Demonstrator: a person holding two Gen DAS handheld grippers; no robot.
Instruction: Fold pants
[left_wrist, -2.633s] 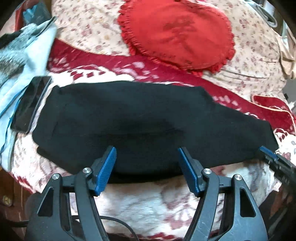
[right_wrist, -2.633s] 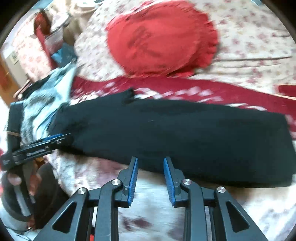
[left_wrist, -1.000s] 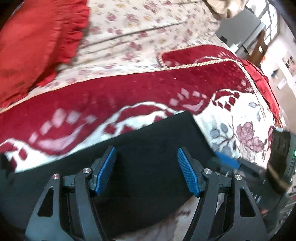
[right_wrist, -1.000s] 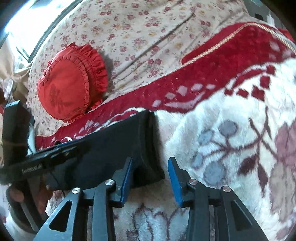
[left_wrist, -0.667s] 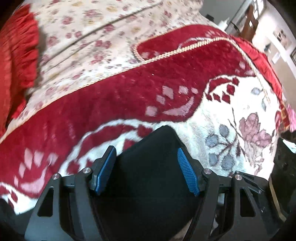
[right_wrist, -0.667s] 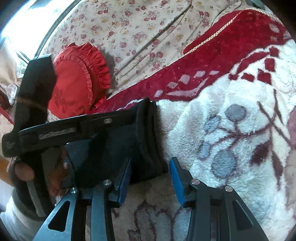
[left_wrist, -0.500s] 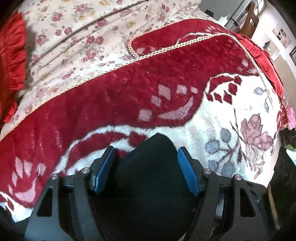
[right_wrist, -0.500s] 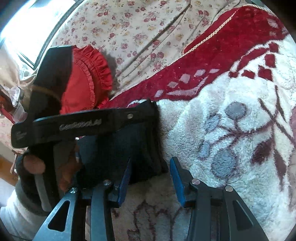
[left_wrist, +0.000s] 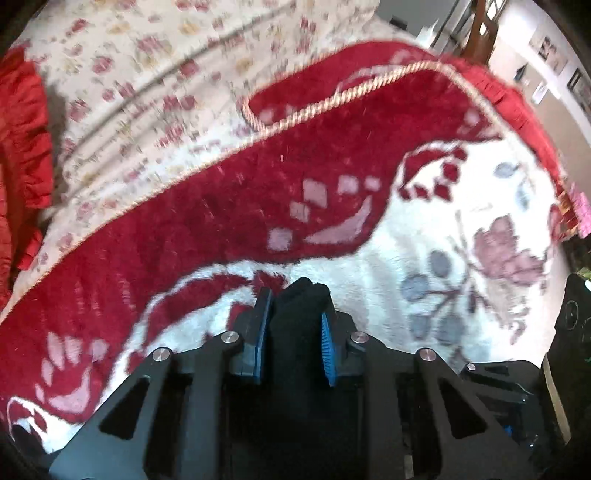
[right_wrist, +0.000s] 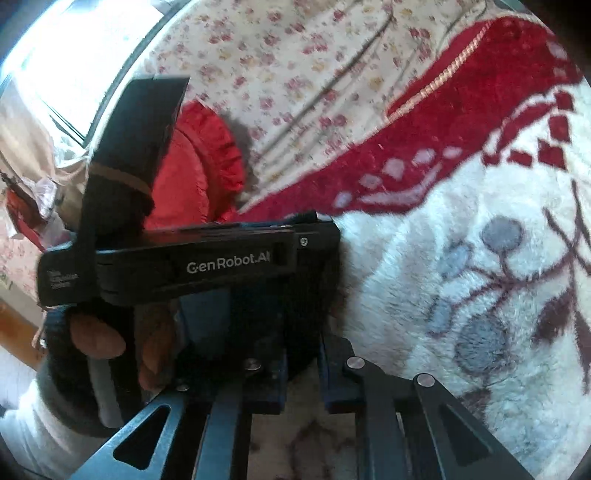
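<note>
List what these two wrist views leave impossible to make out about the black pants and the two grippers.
- Left wrist view: most of the pants lie hidden under the left gripper, shut on their end.
- Right wrist view: the left gripper's body covers the pants.
- Right gripper: dark, blurred; whether it clamps the fabric is unclear.

Matt black cloth of the pants (left_wrist: 301, 306) is bunching between the ribbed blue pads (left_wrist: 327, 343) of the left gripper (left_wrist: 295, 325), whose matt black plastic frame is carrying shiny metal screws. Ahead of it, the plush red-and-white blanket (left_wrist: 332, 199) is looking deep and fuzzy, edged with twisted golden cord (left_wrist: 343, 98).
</note>
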